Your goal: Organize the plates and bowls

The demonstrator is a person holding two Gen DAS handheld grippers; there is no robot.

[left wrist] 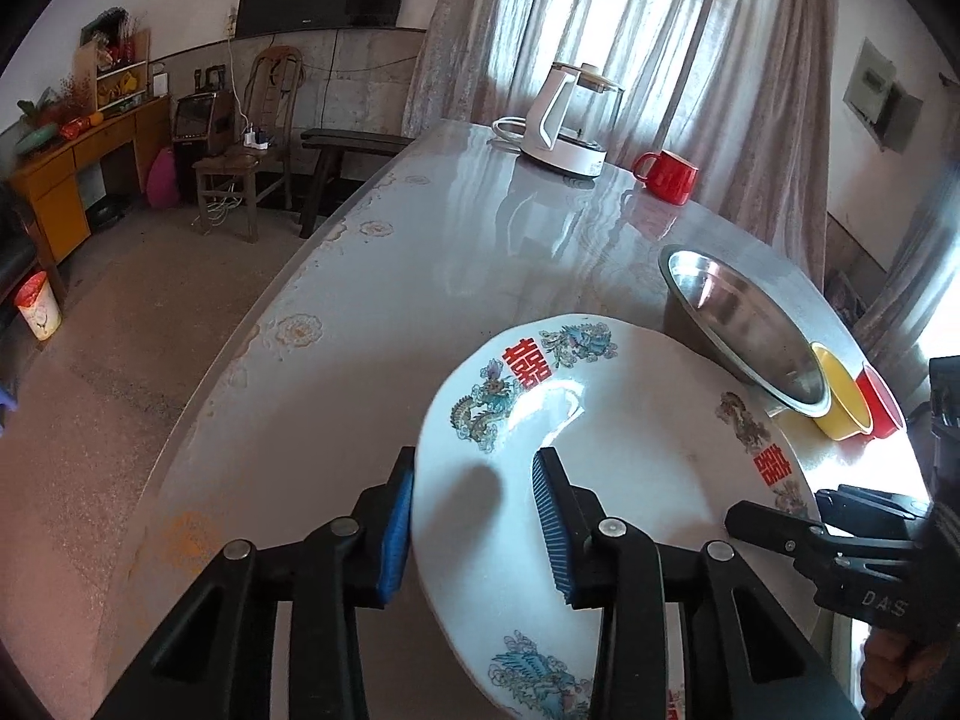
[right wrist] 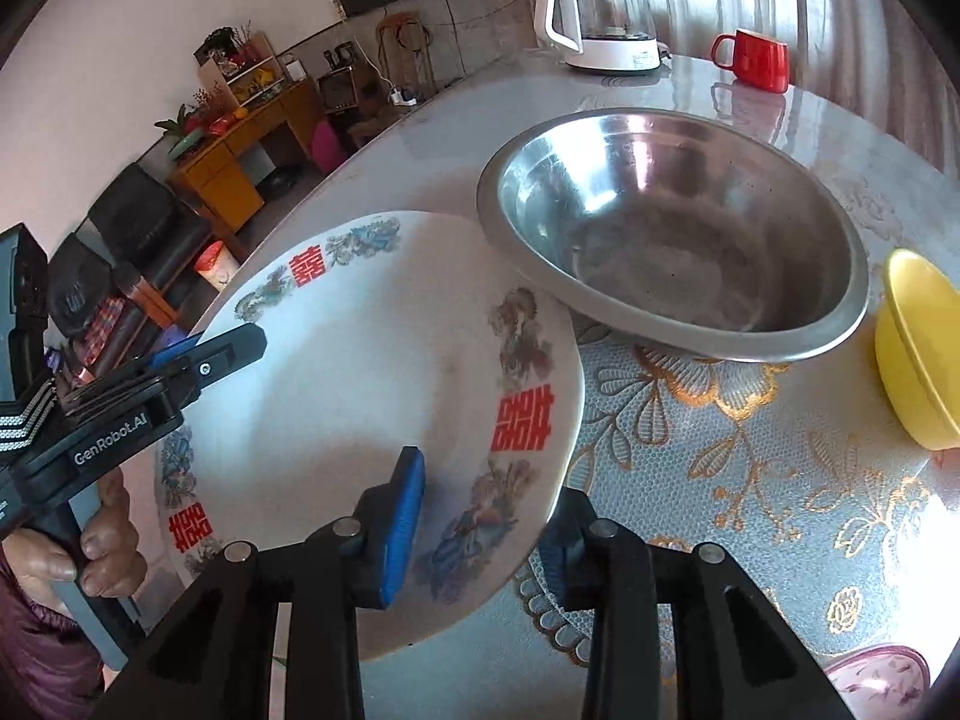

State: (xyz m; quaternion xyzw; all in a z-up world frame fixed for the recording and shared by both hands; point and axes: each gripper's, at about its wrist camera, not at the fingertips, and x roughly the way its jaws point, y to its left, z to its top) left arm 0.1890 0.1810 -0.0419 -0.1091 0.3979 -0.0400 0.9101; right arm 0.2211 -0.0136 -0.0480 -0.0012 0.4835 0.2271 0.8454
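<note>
A large white plate with dragon pictures and red characters is held above the table, tilted; it also shows in the right wrist view. My left gripper straddles its left rim, one pad under and one over. My right gripper straddles its right rim the same way. Each looks closed on the rim. A steel bowl stands just beyond the plate, its rim over the plate's edge; it shows in the left wrist view too. A yellow bowl sits to its right.
A white kettle and a red mug stand at the table's far end. A red bowl sits behind the yellow one. A pink patterned dish lies at the near right. The table edge drops to the floor on the left.
</note>
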